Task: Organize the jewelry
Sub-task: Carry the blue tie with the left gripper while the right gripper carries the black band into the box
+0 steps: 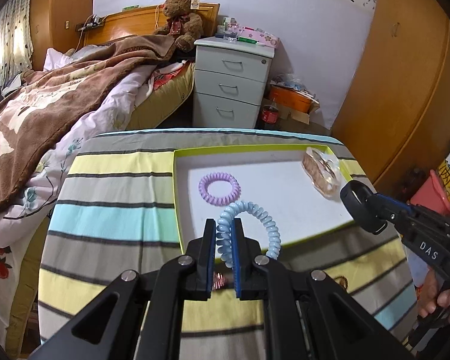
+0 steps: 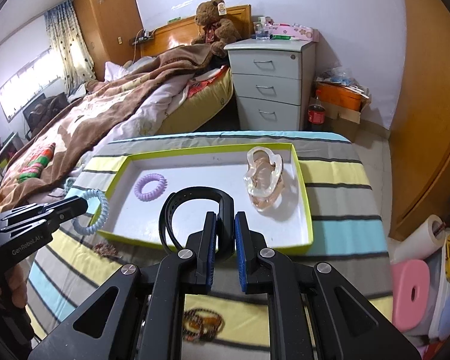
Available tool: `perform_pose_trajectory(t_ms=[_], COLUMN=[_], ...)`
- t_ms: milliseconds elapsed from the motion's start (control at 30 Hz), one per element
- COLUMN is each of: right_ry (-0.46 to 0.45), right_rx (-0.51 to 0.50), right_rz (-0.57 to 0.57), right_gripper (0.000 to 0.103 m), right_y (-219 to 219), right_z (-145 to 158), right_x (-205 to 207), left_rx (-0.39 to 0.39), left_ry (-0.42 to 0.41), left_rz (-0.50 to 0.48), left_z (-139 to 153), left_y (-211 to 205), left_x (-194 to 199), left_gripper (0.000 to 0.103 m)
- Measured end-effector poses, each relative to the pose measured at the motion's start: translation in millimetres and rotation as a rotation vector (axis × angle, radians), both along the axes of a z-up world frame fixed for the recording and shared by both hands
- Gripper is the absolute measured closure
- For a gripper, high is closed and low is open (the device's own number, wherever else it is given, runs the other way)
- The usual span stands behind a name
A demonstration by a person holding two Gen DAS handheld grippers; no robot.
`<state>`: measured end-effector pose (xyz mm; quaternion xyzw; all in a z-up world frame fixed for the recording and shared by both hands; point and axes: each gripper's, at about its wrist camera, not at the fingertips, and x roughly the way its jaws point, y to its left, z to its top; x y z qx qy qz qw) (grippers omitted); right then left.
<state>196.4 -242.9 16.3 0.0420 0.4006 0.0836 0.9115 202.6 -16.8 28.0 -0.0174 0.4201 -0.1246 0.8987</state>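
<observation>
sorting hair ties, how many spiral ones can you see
2: a purple spiral hair tie lying in the tray, a blue spiral hair tie held by the left gripper. Others may be hidden.

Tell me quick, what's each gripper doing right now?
Left gripper: shut on the blue coil hair tie.
Right gripper: shut on the black wristband.

Left gripper point(image 1: 224, 234): black angular linkage arms, silver round pivot screws, blue pads lining both fingers point(image 1: 210, 240); white "GenRobot.AI" lettering on its body. Right gripper point(image 2: 225, 228): same build, white "DAS" marking. Bare-skinned hand point(image 1: 438, 297) on its handle.
</observation>
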Motion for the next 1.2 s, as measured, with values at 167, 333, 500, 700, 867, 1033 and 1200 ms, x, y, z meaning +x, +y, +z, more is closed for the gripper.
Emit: perform_pose_trajectory(t_ms=[167, 333, 500, 700, 867, 1033, 1200], right_ry=[0.026, 0.065, 0.100, 0.119, 0.103, 0.091, 0.079], right_rx=[-0.038, -0.038, -0.060, -0.093, -0.184, -0.233, -0.291], right_rz=[0.043, 0.102, 0.158, 0.185, 0.201, 0.188, 0.201], right_gripper=[0.090, 0.090, 0.090, 0.090, 0.090, 0.090, 0.090], right_y=[-4, -13, -16, -16, -10, -5, 5], right_z=[-11, -20, -28, -32, -31, -30, -29], right_x=[19, 29, 33, 39, 39, 42, 43], left_rx=[-0.004, 0.001, 0.007, 0.019, 0.027, 0.033, 0.036], left_ry=[0.033, 0.061, 0.080, 0.098, 0.105, 0.114, 0.124], left_rz=[0.014, 0.024, 0.028, 0.027, 0.033, 0.041, 0.038], left_z=[-13, -26, -35, -42, -45, -49, -53], left_y=[-2, -3, -6, -10, -11, -9, -12], left_x=[18, 30, 36, 40, 43, 45, 46], left_gripper=[0.093, 0.093, 0.093, 0.093, 0.093, 0.093, 0.093])
